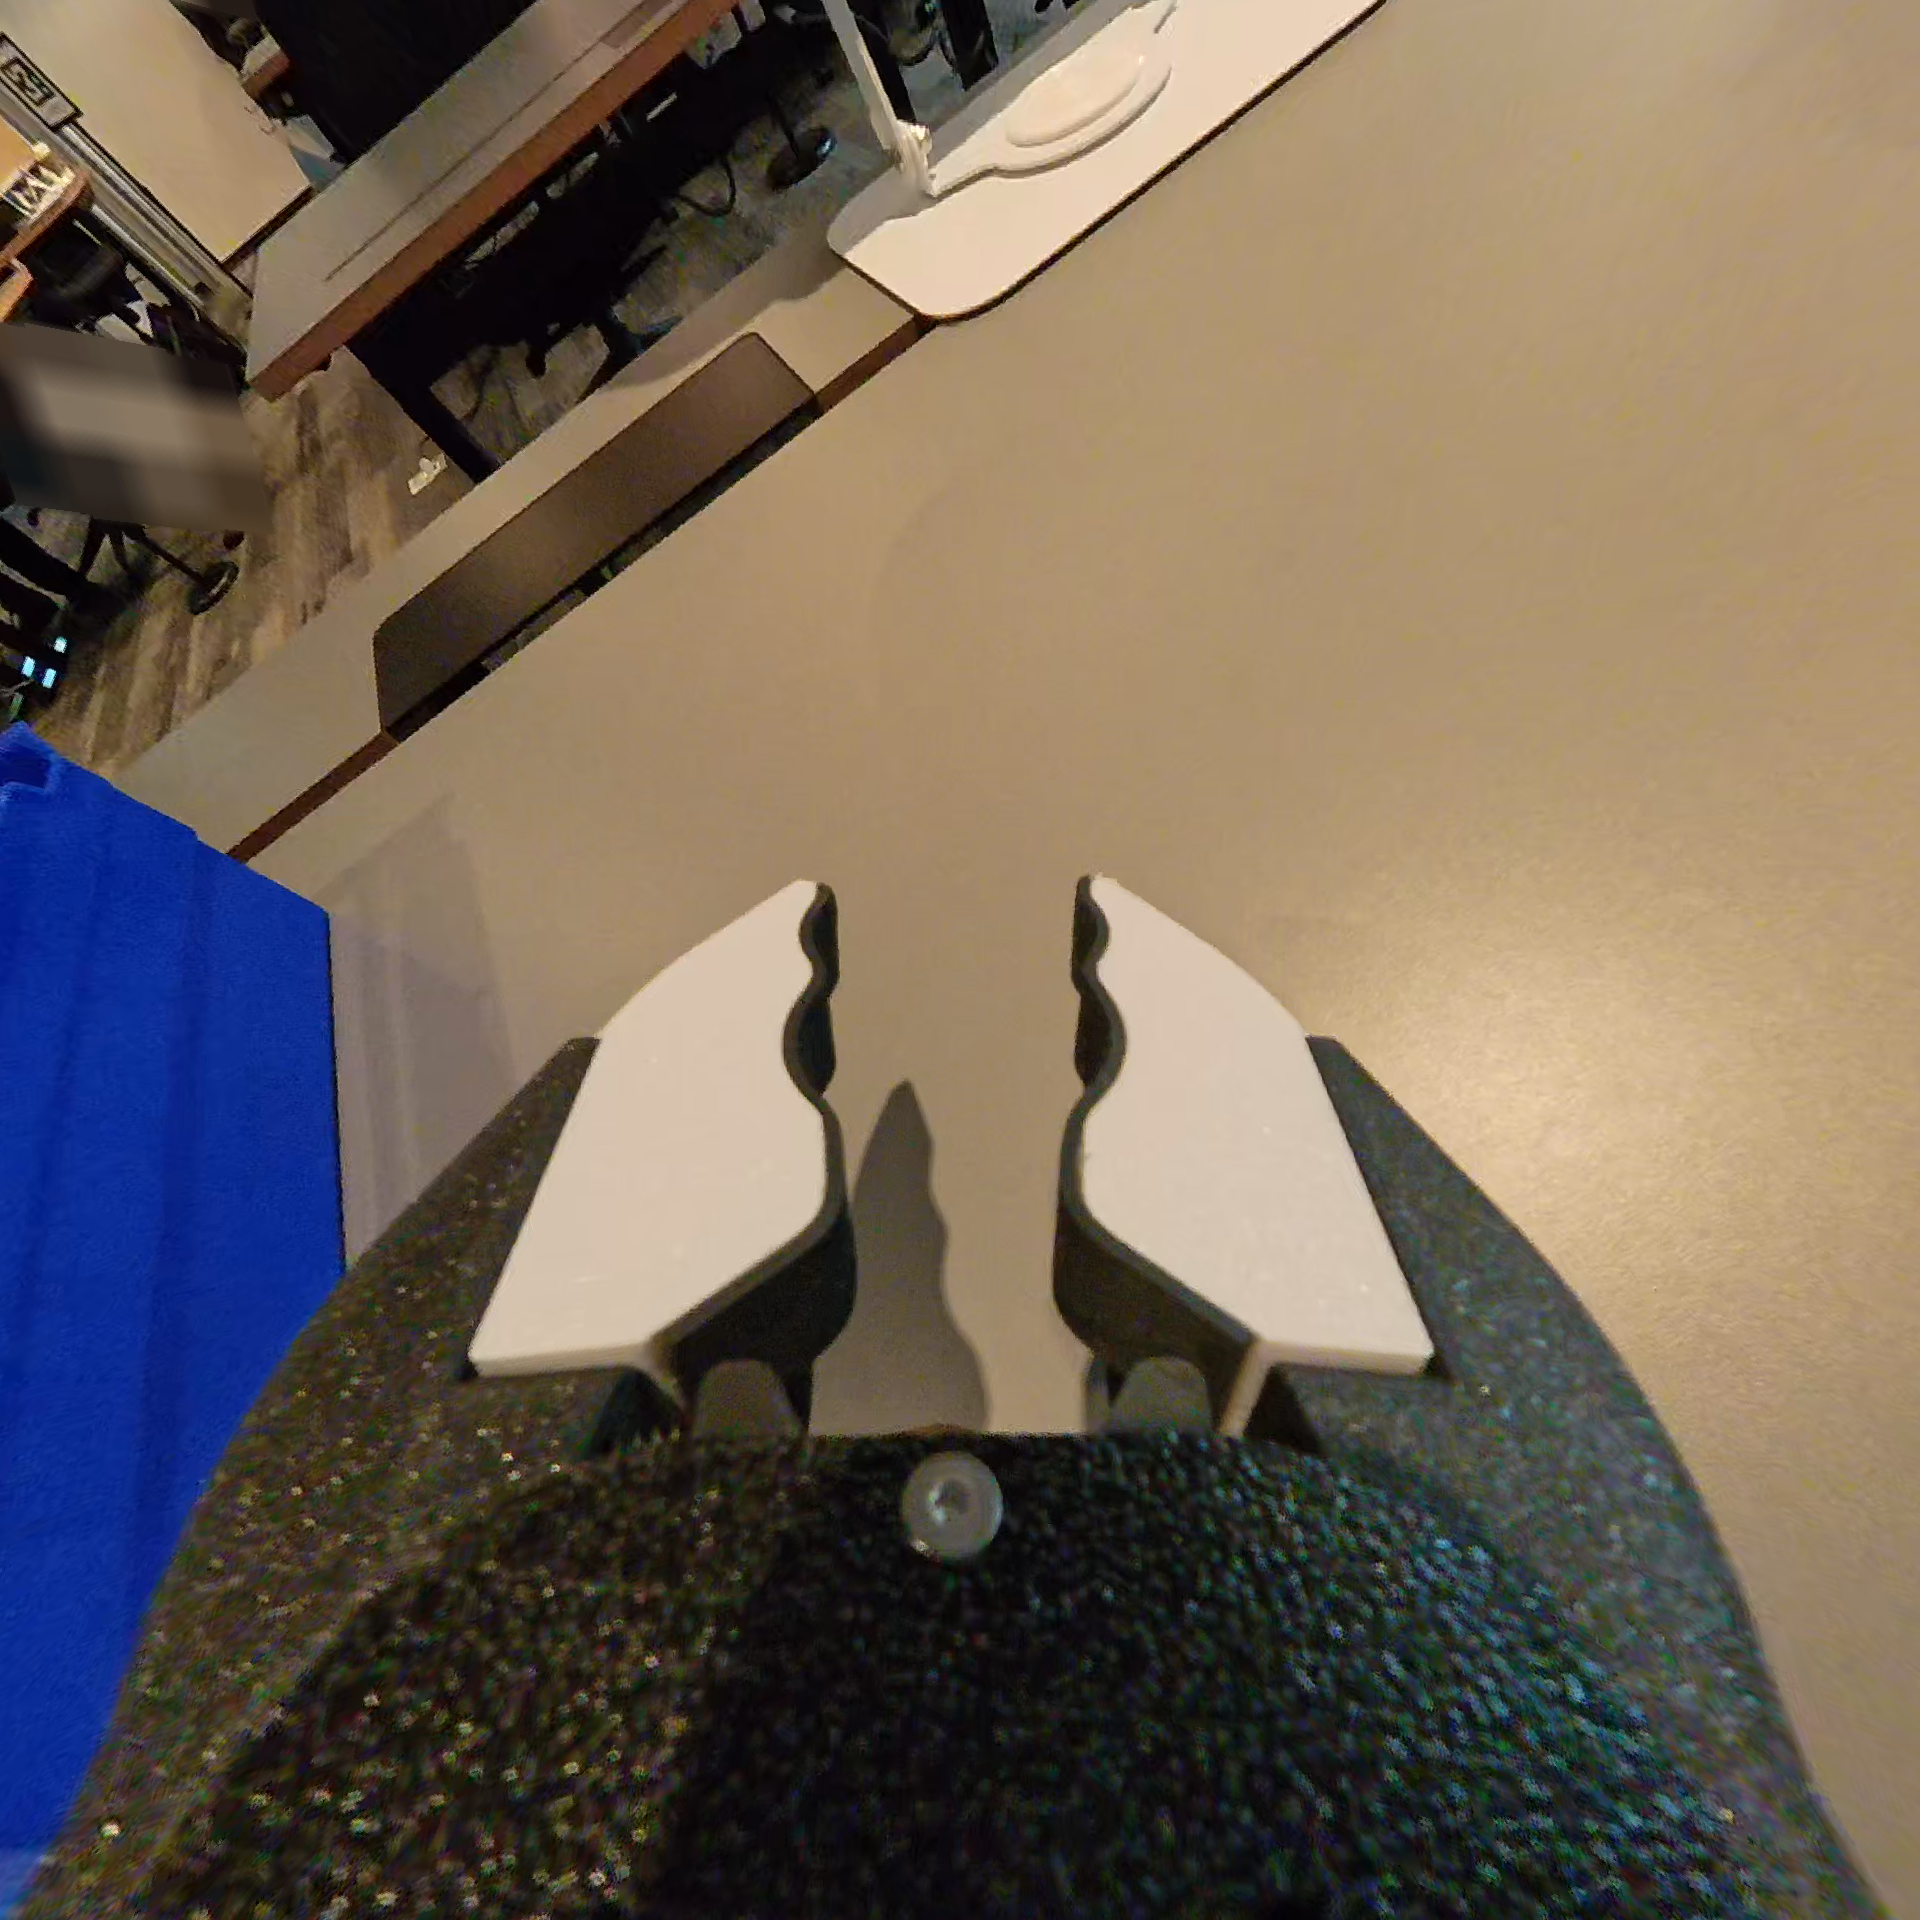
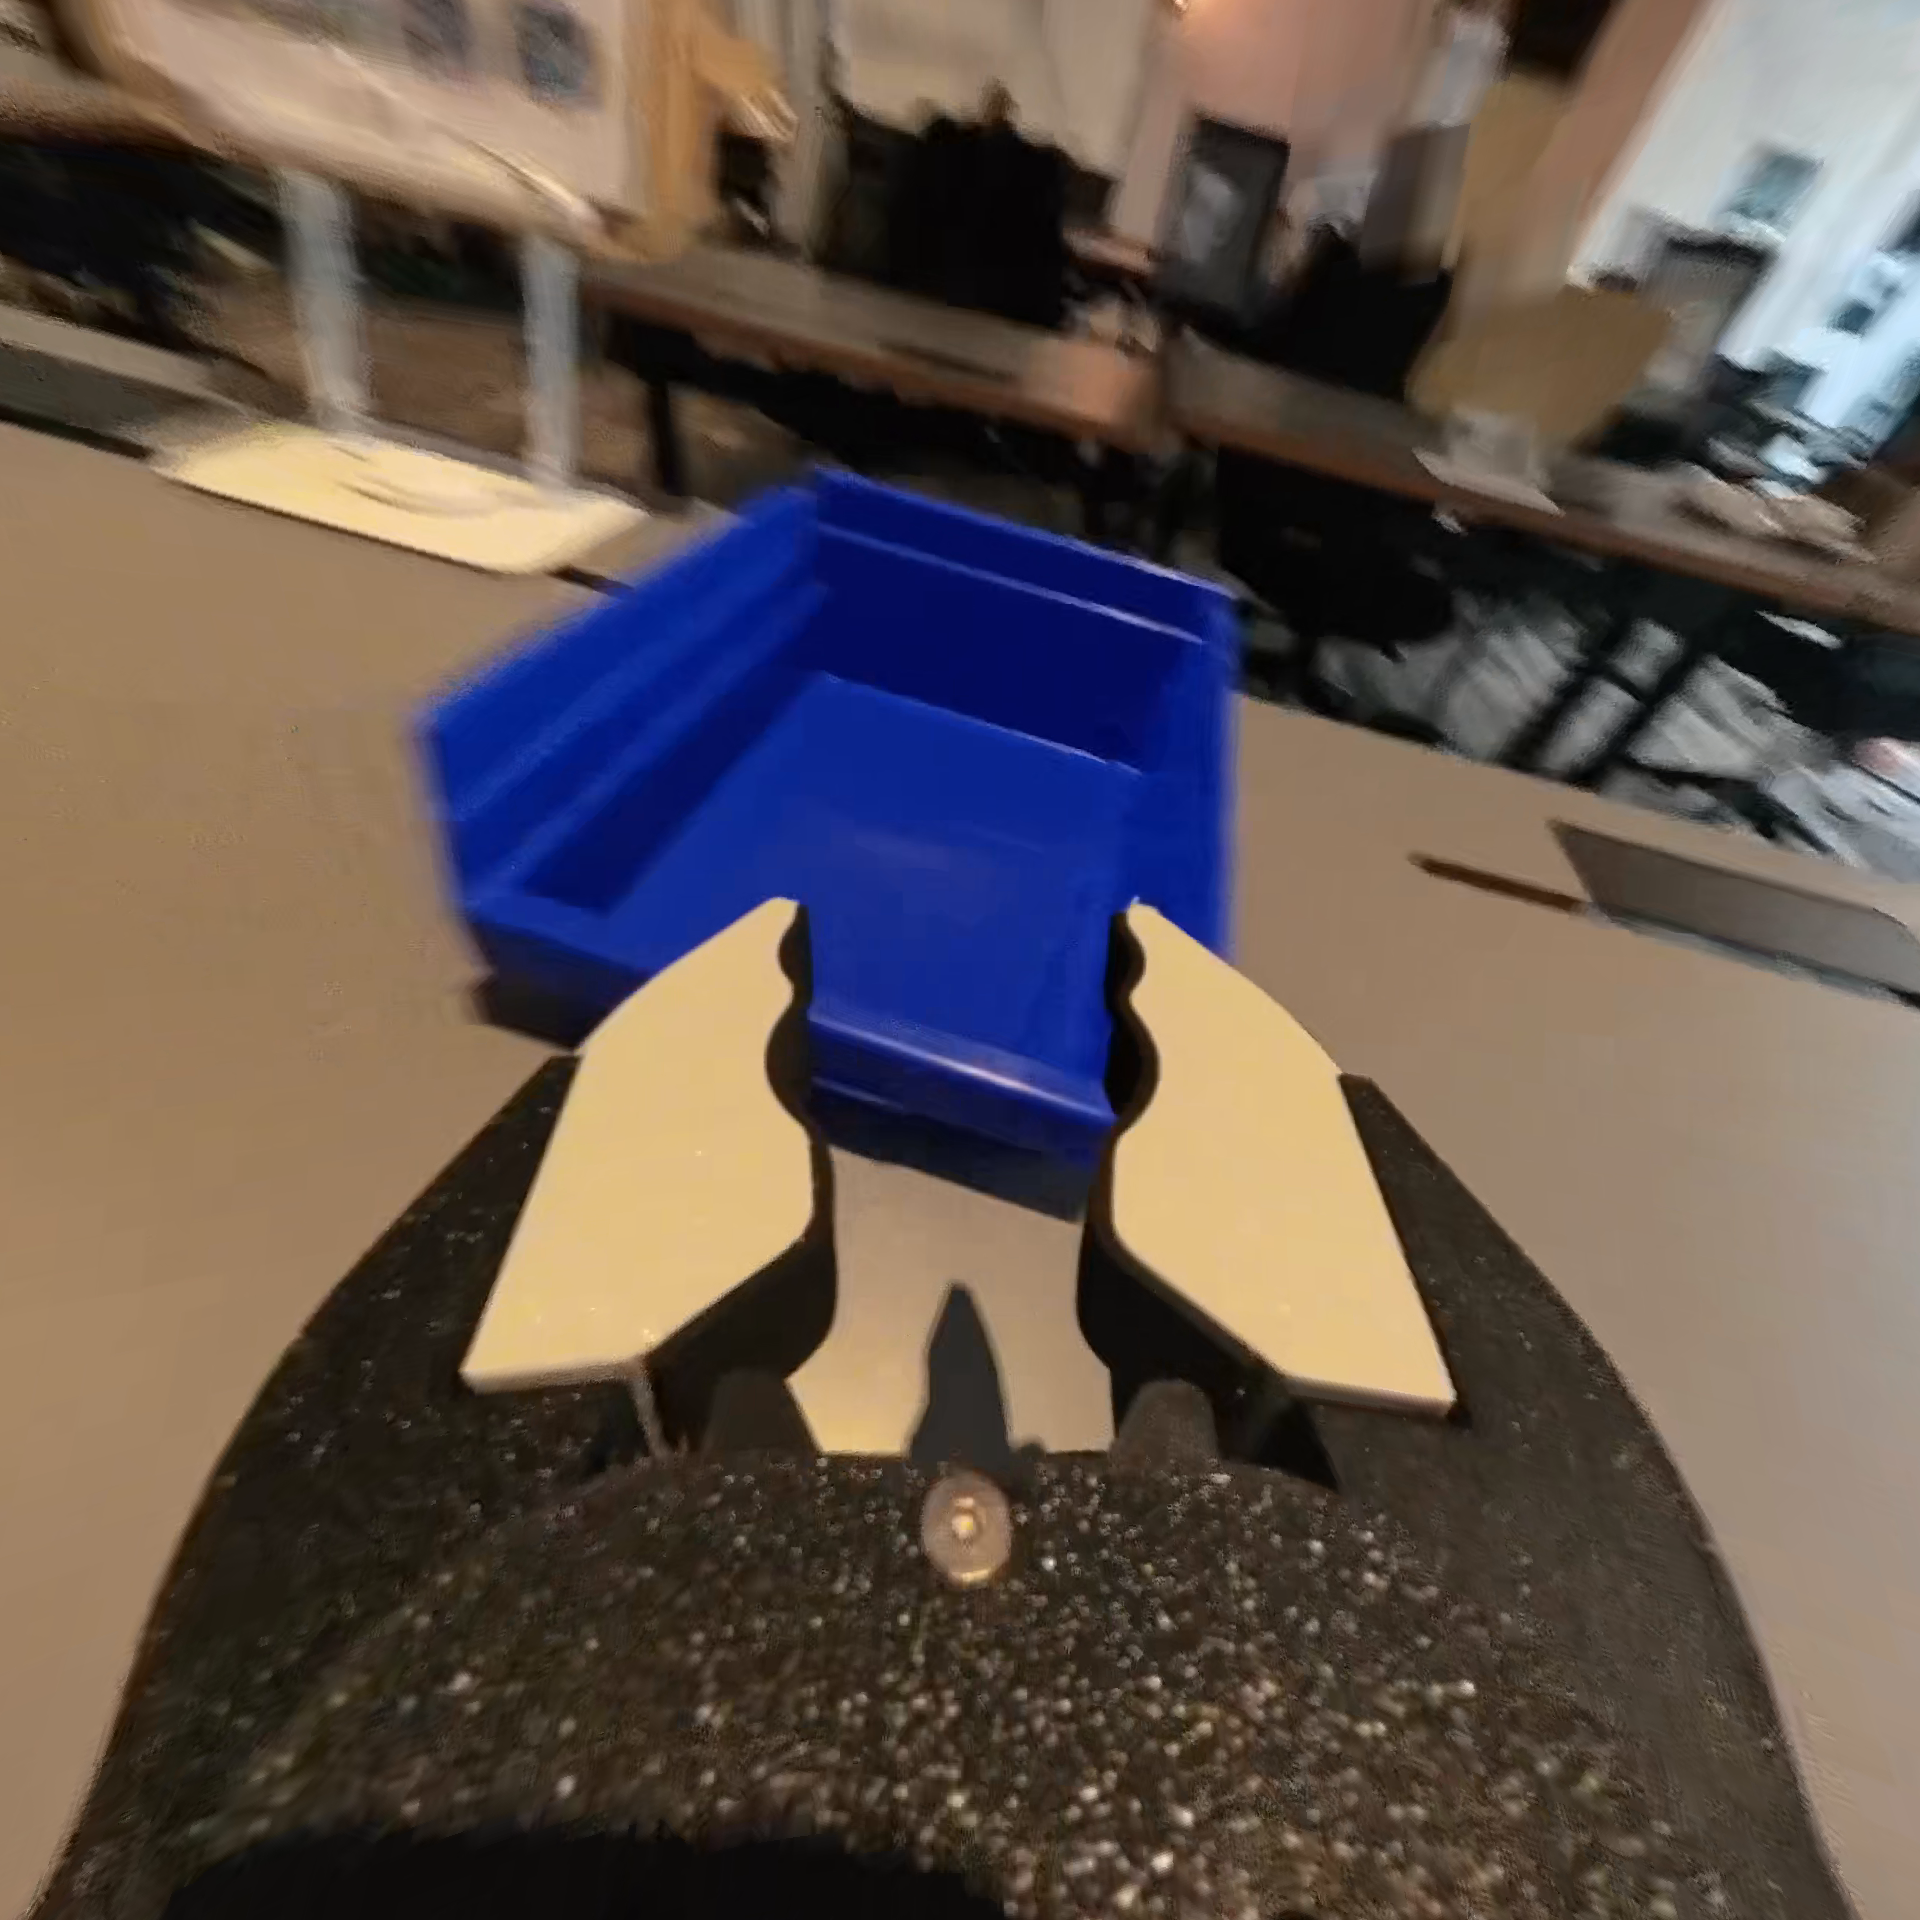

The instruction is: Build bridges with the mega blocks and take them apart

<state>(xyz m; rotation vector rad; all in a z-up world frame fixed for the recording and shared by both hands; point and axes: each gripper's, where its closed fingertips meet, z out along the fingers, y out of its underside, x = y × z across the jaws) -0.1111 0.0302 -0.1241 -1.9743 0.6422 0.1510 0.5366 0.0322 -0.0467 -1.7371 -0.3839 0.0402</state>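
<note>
In the left wrist view, the left gripper (image 1: 954, 899), with pale grey wavy-edged fingers on a black speckled body, has its jaws apart over the bare beige table (image 1: 1351, 644), holding nothing; a blue plastic bin (image 1: 156, 1143) stands just beside it at the left edge. In the blurred right wrist view, the right gripper (image 2: 961, 920) is likewise spread and empty, pointing at the bin's low front lip. No mega blocks show in either view.

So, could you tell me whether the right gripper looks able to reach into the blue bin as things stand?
Probably yes: the right gripper is open and empty, the blue bin lies straight ahead with its low front facing it, and nothing lies between.
</note>
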